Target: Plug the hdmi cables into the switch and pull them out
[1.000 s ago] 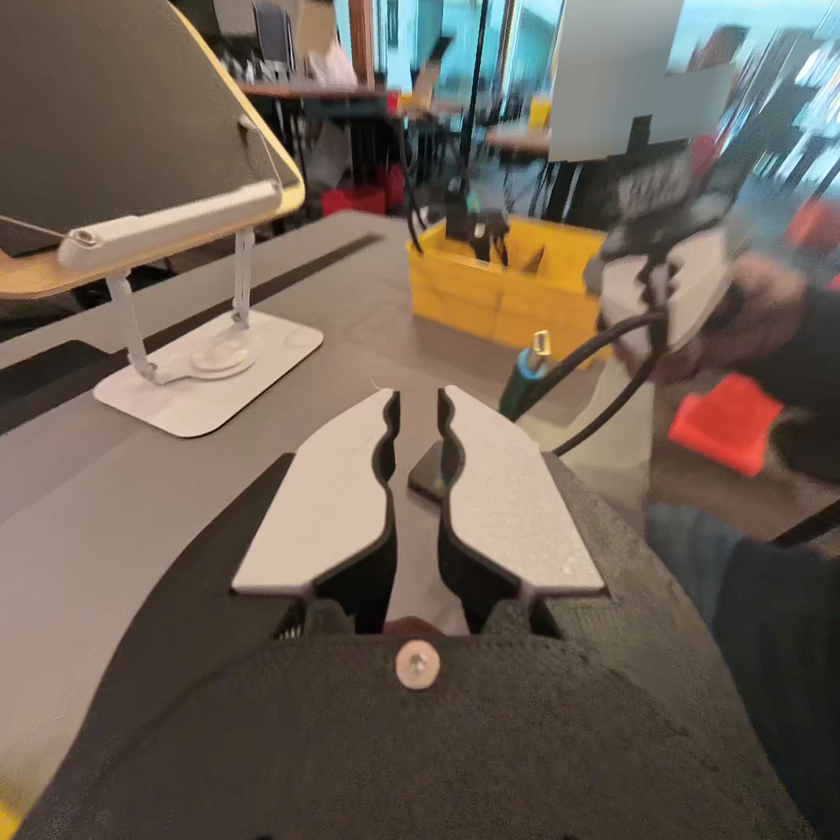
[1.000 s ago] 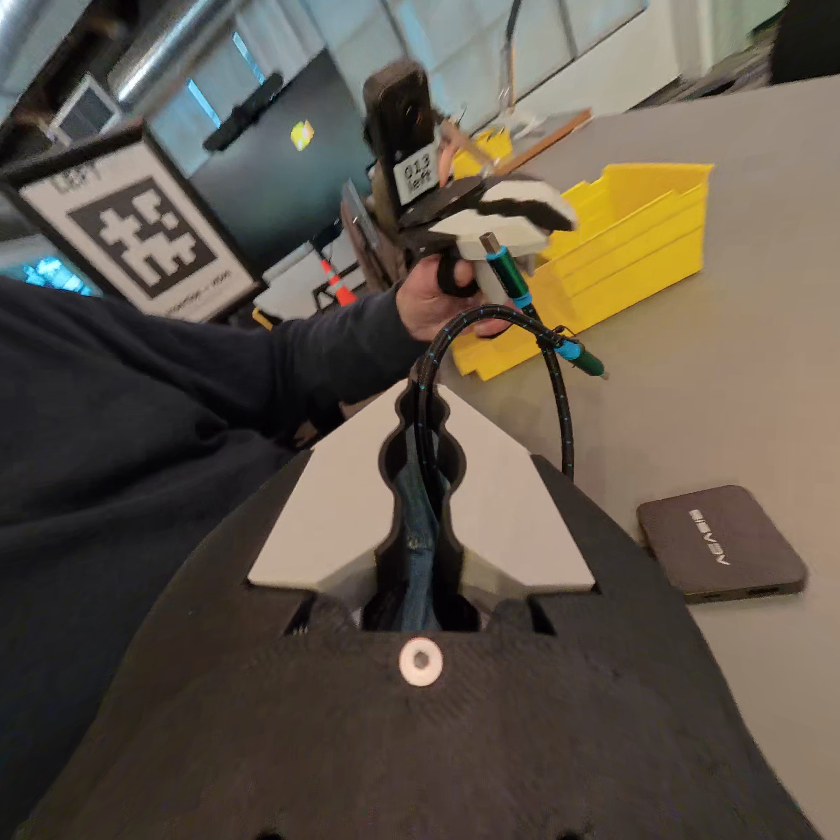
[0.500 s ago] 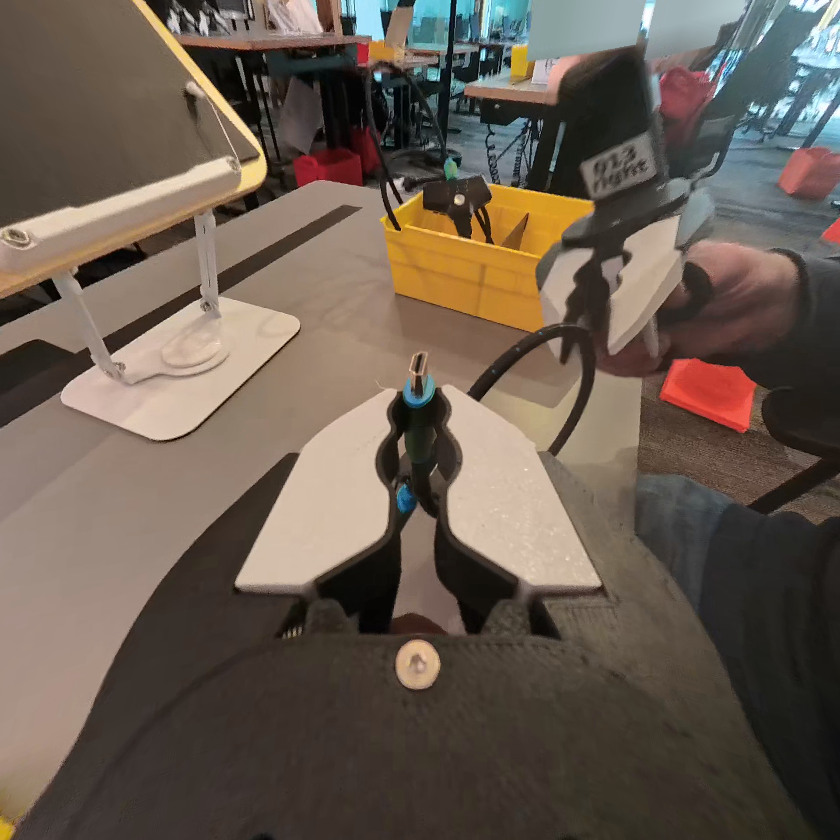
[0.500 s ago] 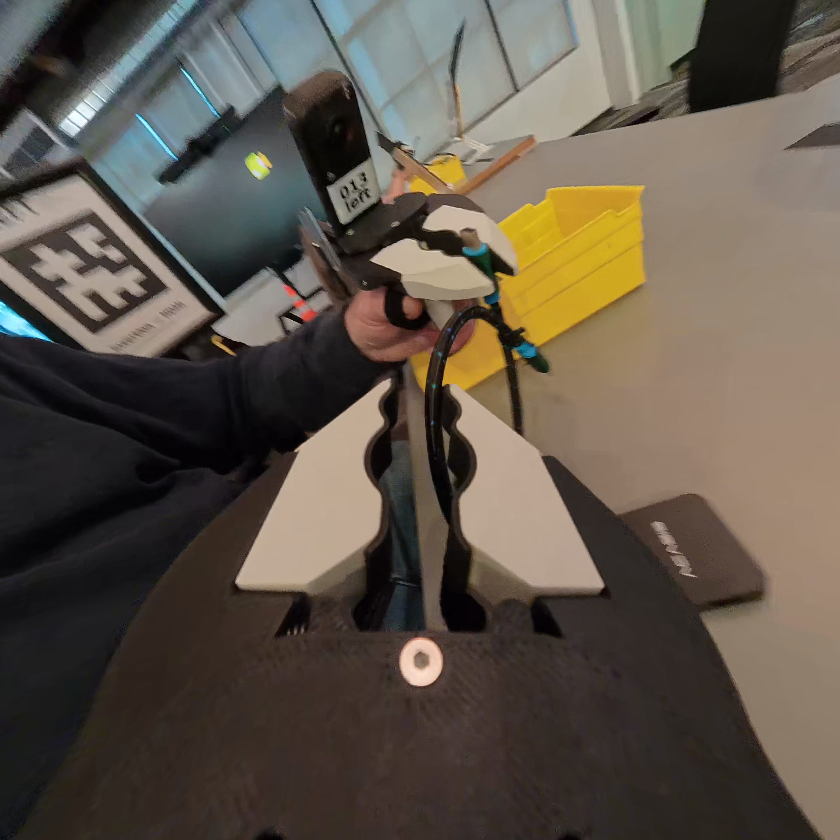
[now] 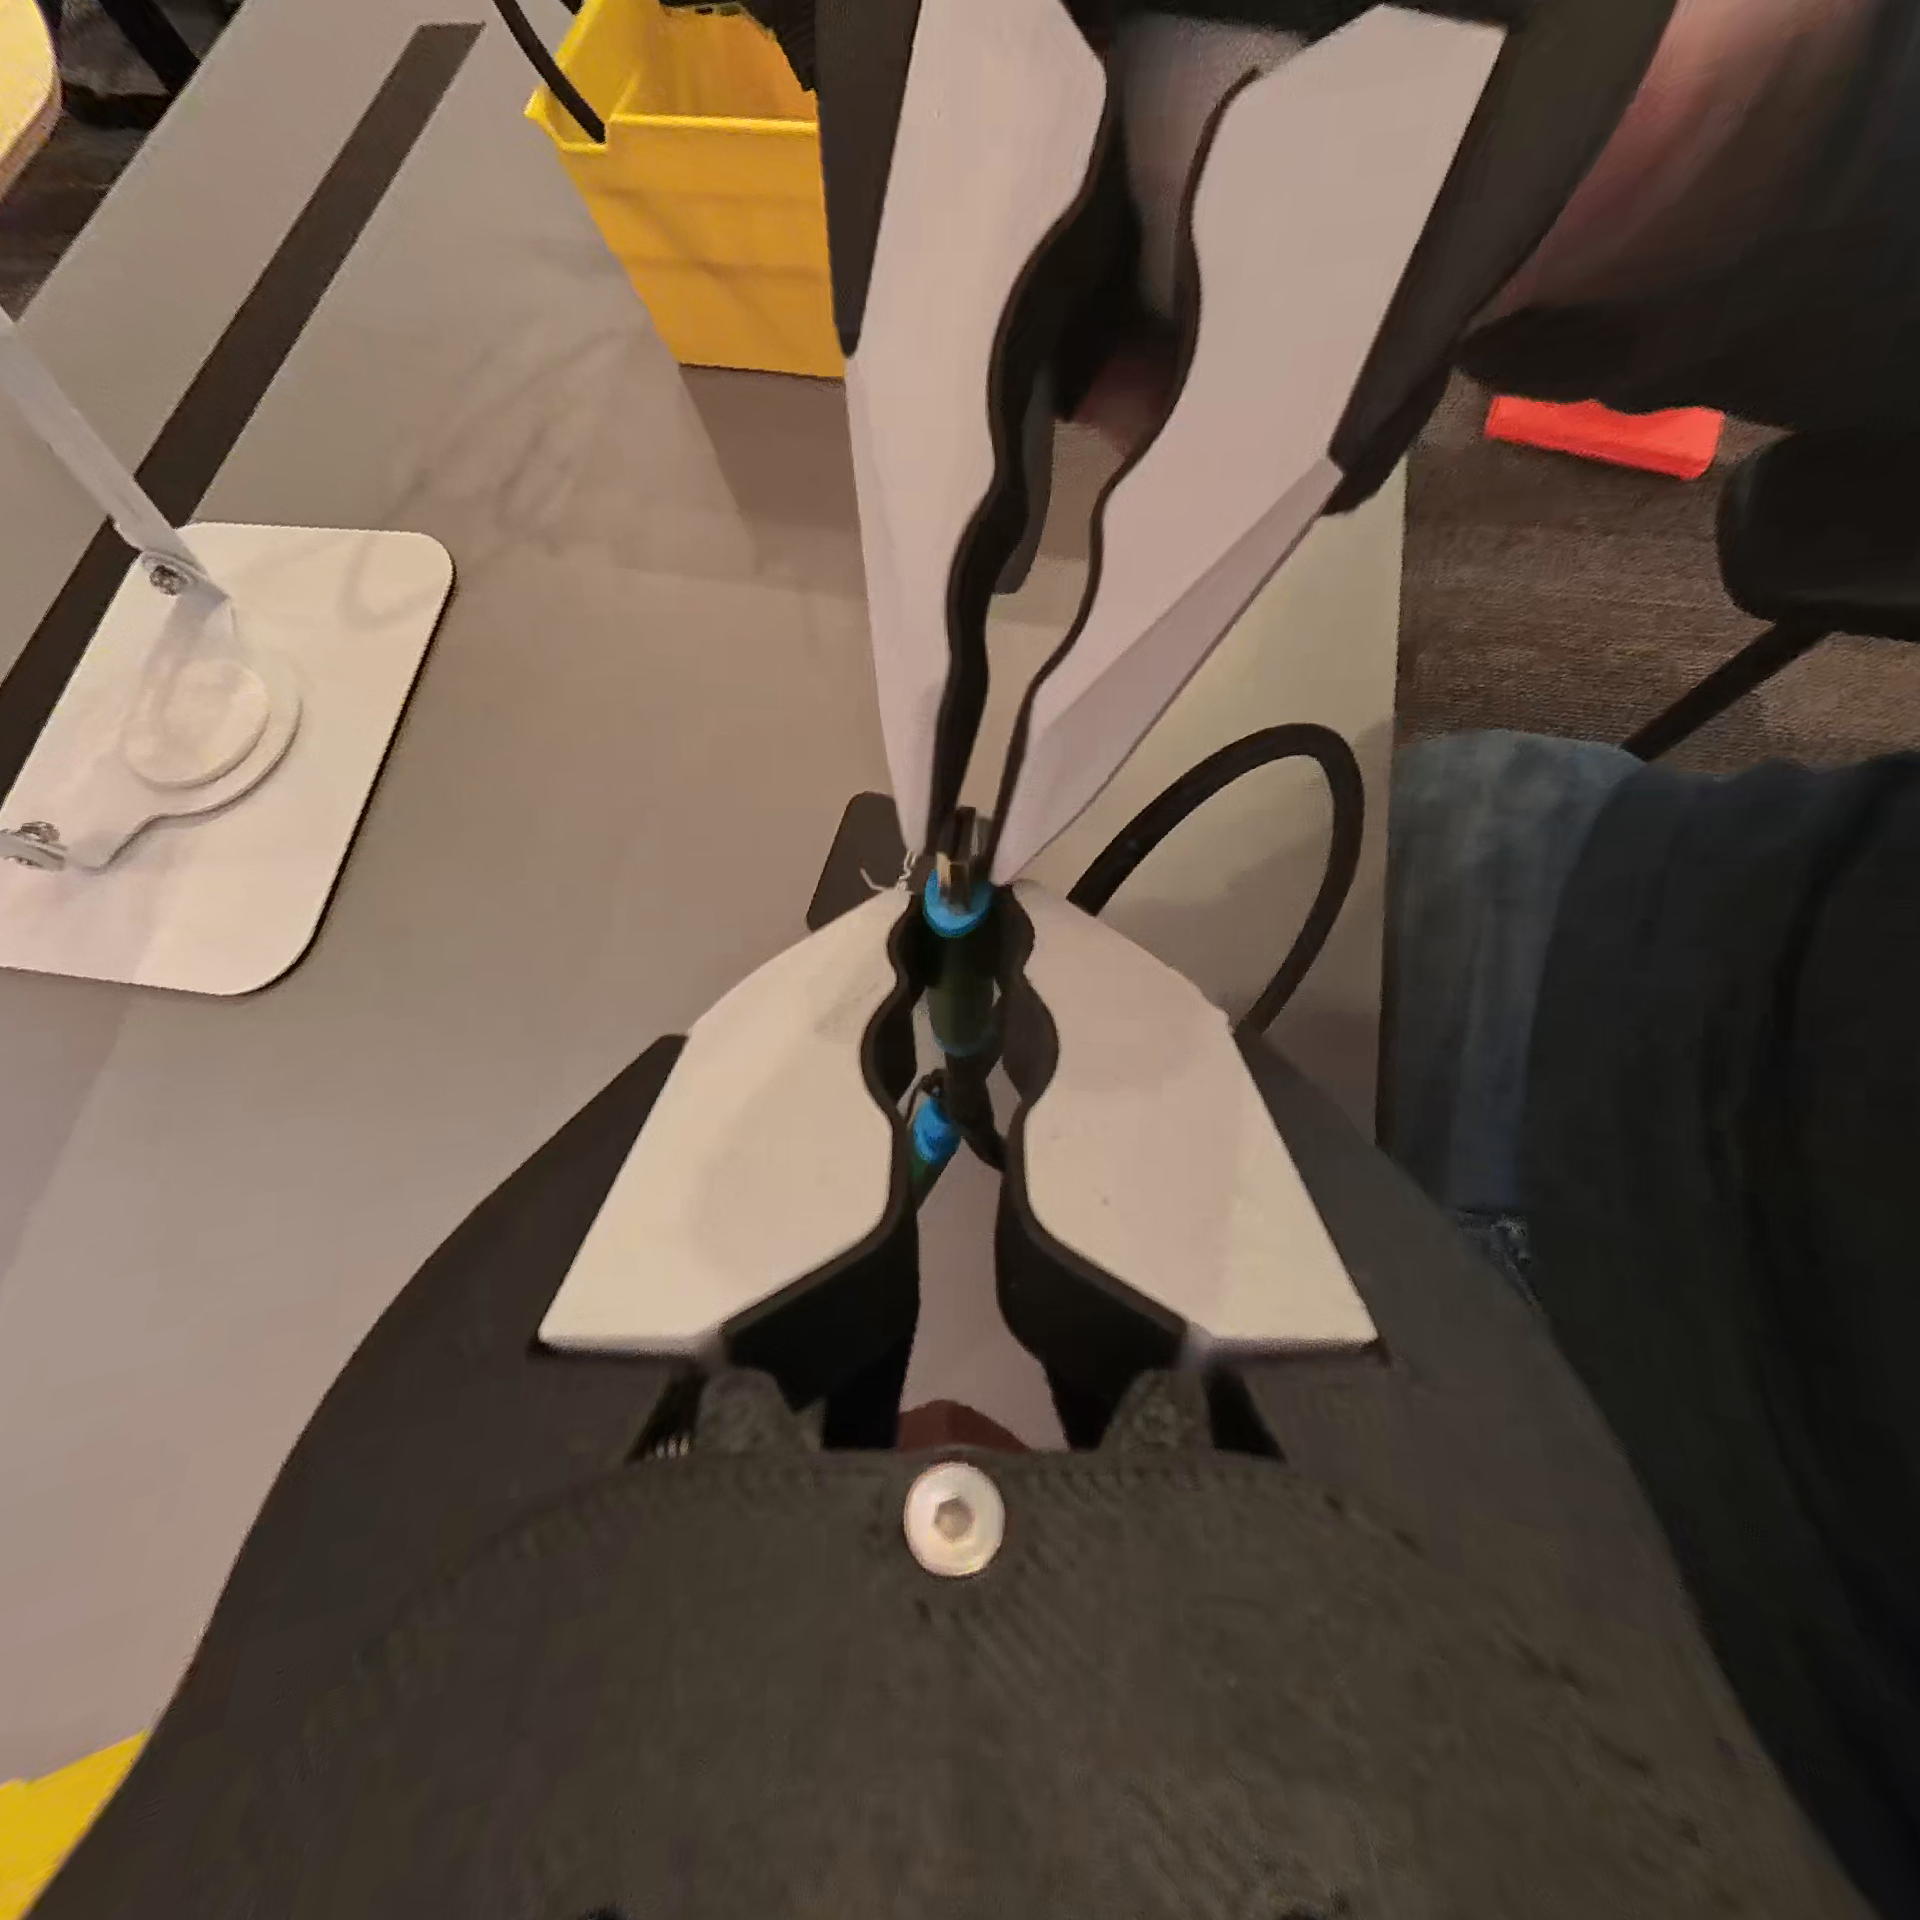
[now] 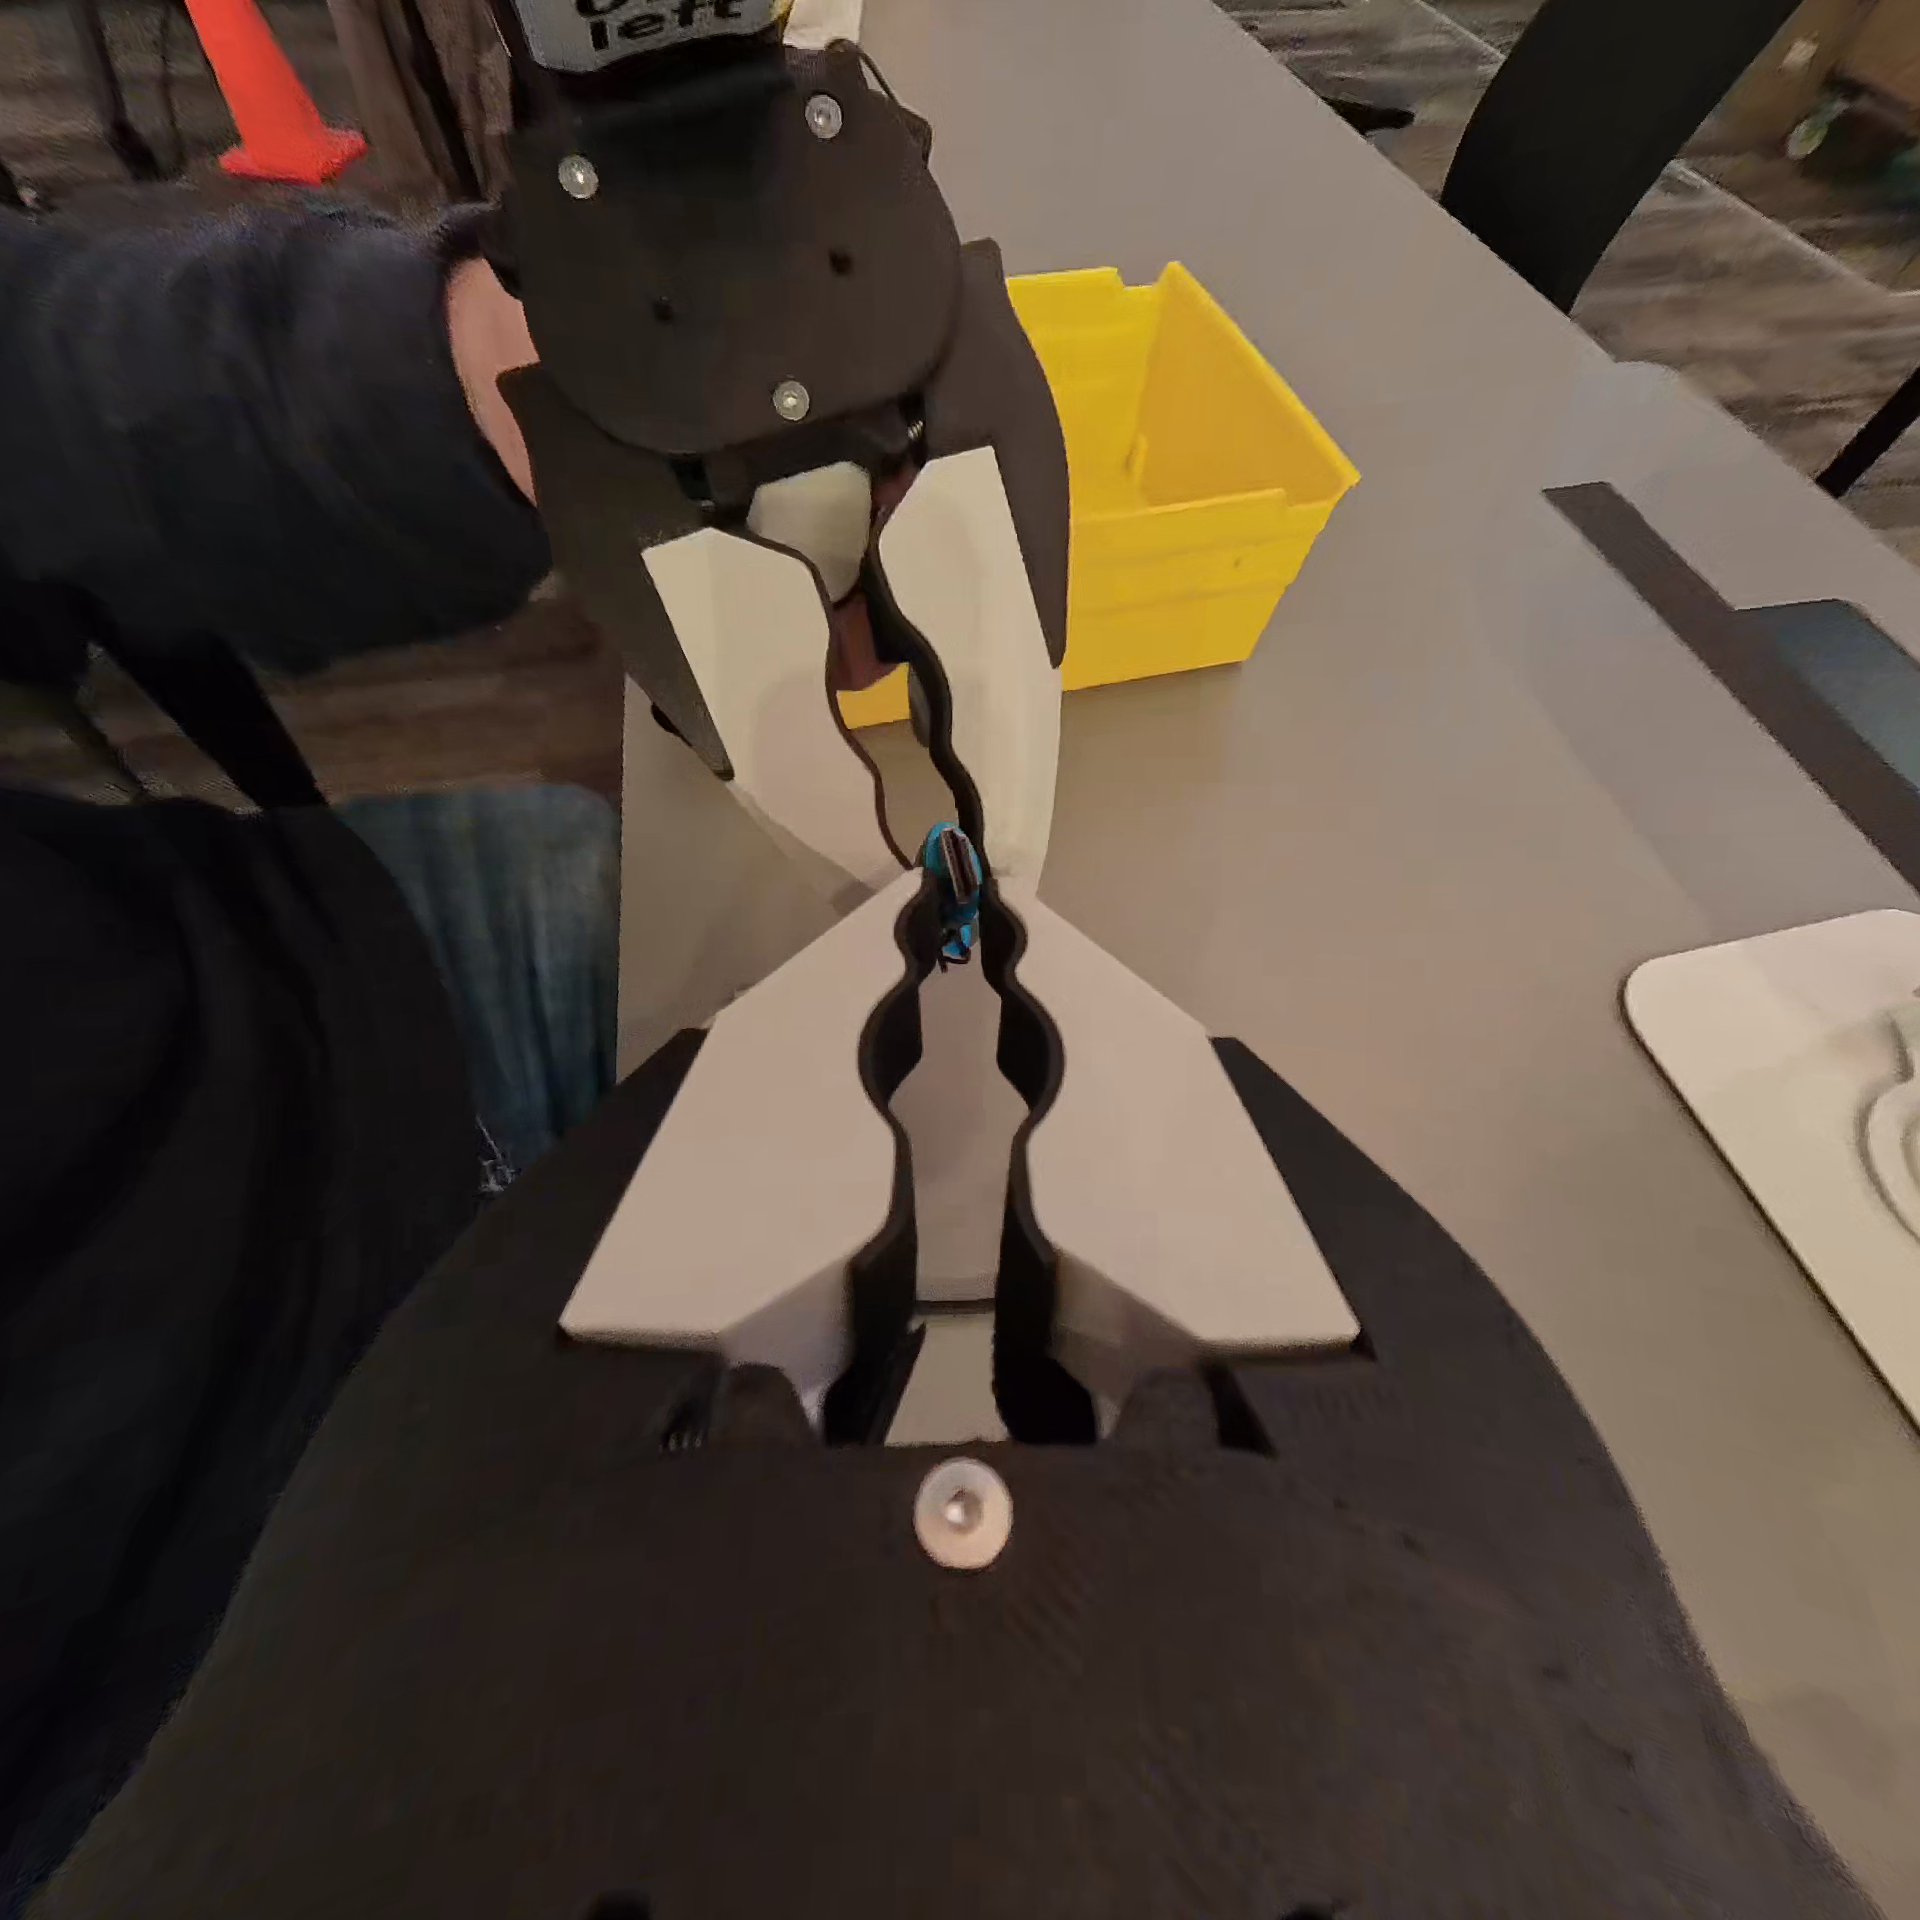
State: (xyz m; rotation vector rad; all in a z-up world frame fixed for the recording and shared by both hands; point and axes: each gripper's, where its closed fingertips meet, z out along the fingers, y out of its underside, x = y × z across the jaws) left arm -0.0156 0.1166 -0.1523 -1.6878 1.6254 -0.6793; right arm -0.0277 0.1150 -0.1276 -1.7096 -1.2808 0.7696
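Left gripper (image 5: 958, 914) clamps the HDMI plug (image 5: 956, 940), tip seemingly pointing forward into the narrowed right gripper (image 6: 951, 904).

Yellow bin (image 6: 1195, 499) on grey table (image 6: 1455, 779); white stand base (image 5: 208, 758) nearby; orange cone (image 6: 275, 99) behind.

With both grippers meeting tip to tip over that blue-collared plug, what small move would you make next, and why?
Probably ease the right gripper back. The left gripper is shut on the HDMI plug, metal tip forward, and the right one's tips crowd that tip, nearly closed. The switch lies just behind, mostly hidden, so the plug needs room to line up.
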